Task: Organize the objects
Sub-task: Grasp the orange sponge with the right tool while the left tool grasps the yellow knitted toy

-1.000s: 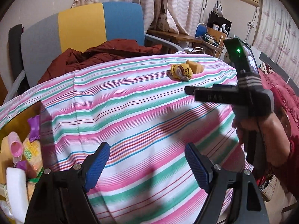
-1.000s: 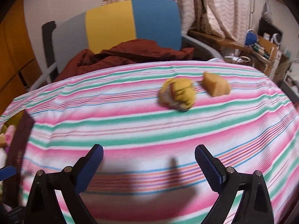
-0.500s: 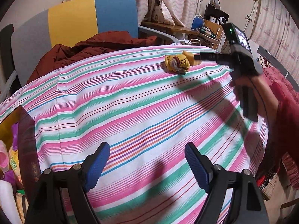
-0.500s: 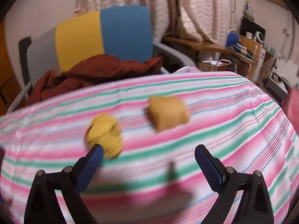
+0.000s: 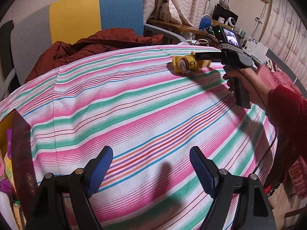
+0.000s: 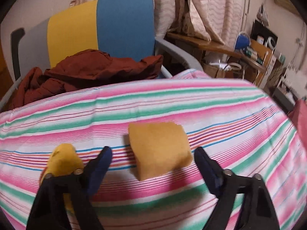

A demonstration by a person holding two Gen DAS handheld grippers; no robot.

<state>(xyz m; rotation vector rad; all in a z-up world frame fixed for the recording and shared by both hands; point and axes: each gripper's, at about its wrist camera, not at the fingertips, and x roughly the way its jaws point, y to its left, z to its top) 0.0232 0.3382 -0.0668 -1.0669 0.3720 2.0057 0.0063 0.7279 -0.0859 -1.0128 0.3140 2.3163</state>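
An orange-yellow sponge block (image 6: 160, 148) lies on the striped tablecloth (image 6: 172, 103), between the open jaws of my right gripper (image 6: 153, 164), which does not touch it. A yellow crumpled packet (image 6: 64, 158) lies just left of the right gripper's left finger. In the left wrist view the packet (image 5: 185, 65) and the sponge (image 5: 205, 63) lie at the far right of the table, with the right gripper (image 5: 199, 56) over them. My left gripper (image 5: 151, 168) is open and empty over the near part of the cloth.
A chair (image 5: 86, 17) with a dark red jacket (image 5: 92, 46) stands behind the table. A box of bottles and packets (image 5: 7, 164) sits at the left edge. A cluttered desk (image 6: 249, 51) stands at the back right.
My right gripper has moved forward and right, so the sponge now lies between its open jaws and the yellow packet is at its left. The left gripper stayed near the front edge.
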